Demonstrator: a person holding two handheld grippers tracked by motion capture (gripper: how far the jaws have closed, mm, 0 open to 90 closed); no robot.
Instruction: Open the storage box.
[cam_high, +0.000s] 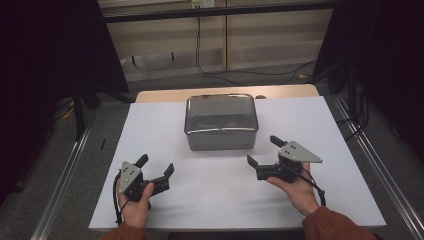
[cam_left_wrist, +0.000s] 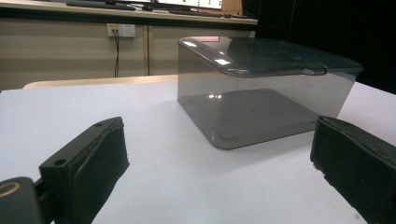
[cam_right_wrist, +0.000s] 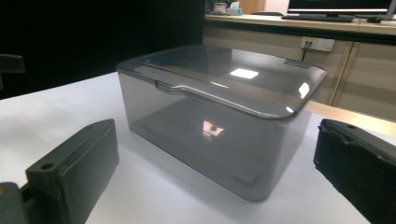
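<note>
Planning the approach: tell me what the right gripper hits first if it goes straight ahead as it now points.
Likely the smoky lidded box: the right gripper, jaws open, points at its near wall, with bare white table between.

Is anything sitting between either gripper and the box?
Nothing visible. Bare white table lies between the left gripper, the right gripper and the lidded box. Both are open and apart from it.
</note>
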